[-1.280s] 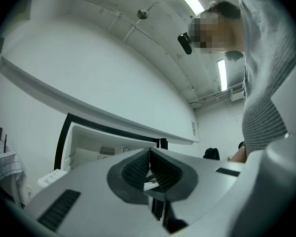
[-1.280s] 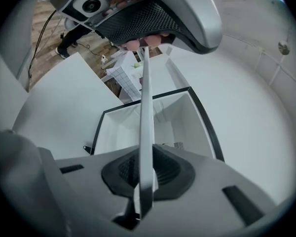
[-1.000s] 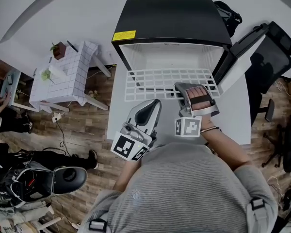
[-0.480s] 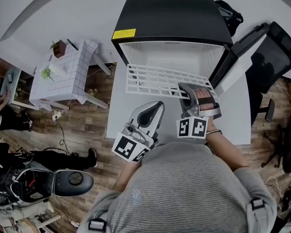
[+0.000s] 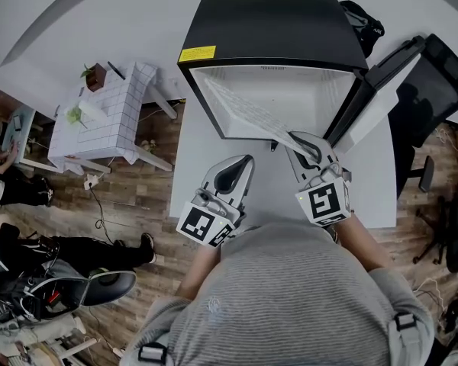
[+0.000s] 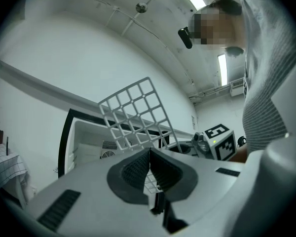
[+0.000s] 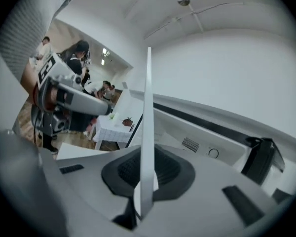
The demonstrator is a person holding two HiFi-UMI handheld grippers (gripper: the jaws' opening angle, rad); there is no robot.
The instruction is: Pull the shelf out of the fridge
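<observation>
Black outside, white within, the fridge (image 5: 271, 29) stands open at twelve o'clock on the table (image 5: 185, 166), door (image 5: 375, 90) swung out at two o'clock. The white wire shelf (image 5: 248, 113) slants on edge across its mouth, probably to clear the side walls and door, its near corner clamped in the right gripper (image 5: 298, 140). The left gripper (image 5: 246, 162) idles at seven o'clock, clenched on nothing.

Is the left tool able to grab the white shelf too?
Probably yes. The shelf stands tilted just ahead of the left tool with nothing between them, held by the right tool. The left tool's shut jaws would need opening first.
</observation>
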